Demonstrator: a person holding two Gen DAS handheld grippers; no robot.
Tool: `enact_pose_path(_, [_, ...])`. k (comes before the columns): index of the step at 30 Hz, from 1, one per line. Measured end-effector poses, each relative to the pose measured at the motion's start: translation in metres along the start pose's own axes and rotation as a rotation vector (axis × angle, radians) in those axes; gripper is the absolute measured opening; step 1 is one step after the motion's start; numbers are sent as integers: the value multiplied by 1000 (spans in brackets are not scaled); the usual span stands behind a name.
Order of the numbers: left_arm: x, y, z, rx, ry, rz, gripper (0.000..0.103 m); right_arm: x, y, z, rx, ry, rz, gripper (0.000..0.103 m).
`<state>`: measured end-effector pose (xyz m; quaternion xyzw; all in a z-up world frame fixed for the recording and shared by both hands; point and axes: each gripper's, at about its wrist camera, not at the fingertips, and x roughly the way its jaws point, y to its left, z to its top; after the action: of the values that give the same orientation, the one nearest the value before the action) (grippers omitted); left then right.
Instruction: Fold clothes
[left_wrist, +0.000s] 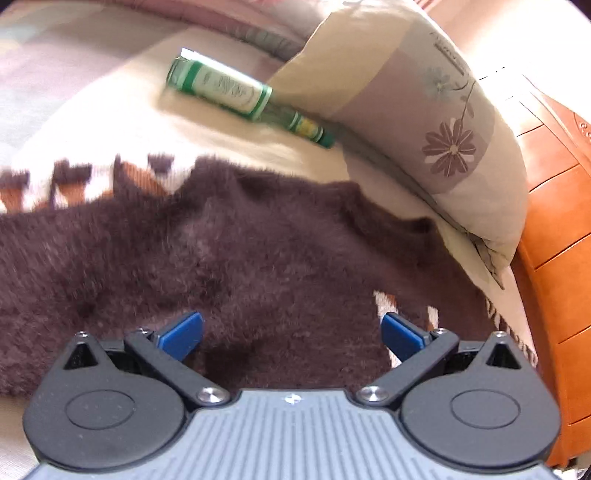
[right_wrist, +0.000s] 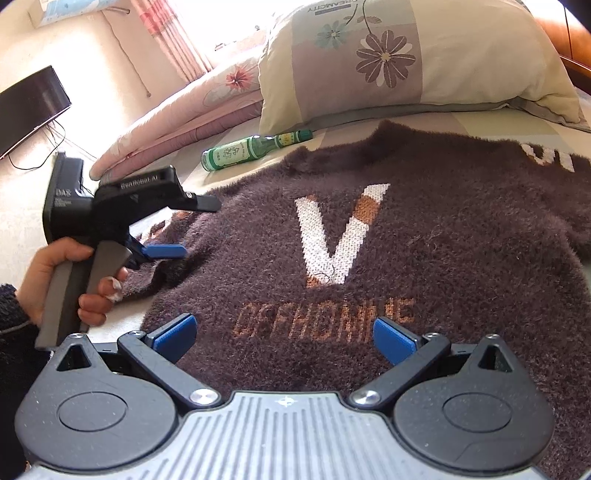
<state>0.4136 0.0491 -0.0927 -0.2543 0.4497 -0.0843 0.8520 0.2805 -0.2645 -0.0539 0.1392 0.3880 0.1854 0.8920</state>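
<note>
big "v" on the sweater (right_wrist: 369, 236); "dreamcity" on the pillow (right_wrist: 406, 55).

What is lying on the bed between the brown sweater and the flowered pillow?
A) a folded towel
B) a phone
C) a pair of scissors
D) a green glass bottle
D: a green bottle with a pale label lies on its side on the bed, just beyond the top edge of the sweater and next to the pillow; the left camera shows the same bottle.
</note>
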Motion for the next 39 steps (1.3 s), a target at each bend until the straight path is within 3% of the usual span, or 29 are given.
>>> enact_pose_path(8, [8,-4,-9,50,-6,34,102,4,1,-1,-3,14,-10,103])
enact_pose_path(17, [-34,10,-5,-53,-35,13,102,1,1,0,1,4,-6,103])
enact_pose_path(22, [-61,56,-10,-130,-99,140,102,6,3,-2,-9,15,-14,103])
enact_pose_path(26, [-77,112,-16,-245,-162,95,100,11,7,-4,-25,30,-18,103])
enact_pose_path(30, [-99,132,-6,-202,-191,260,96,16,8,-6,-33,44,-28,103])
enact_pose_path(35, [-122,165,8,-375,-237,244,96,17,8,-6,-34,44,-36,103])
enact_pose_path(39, [-131,161,19,-309,-282,263,97,18,10,-6,-37,42,-38,103])
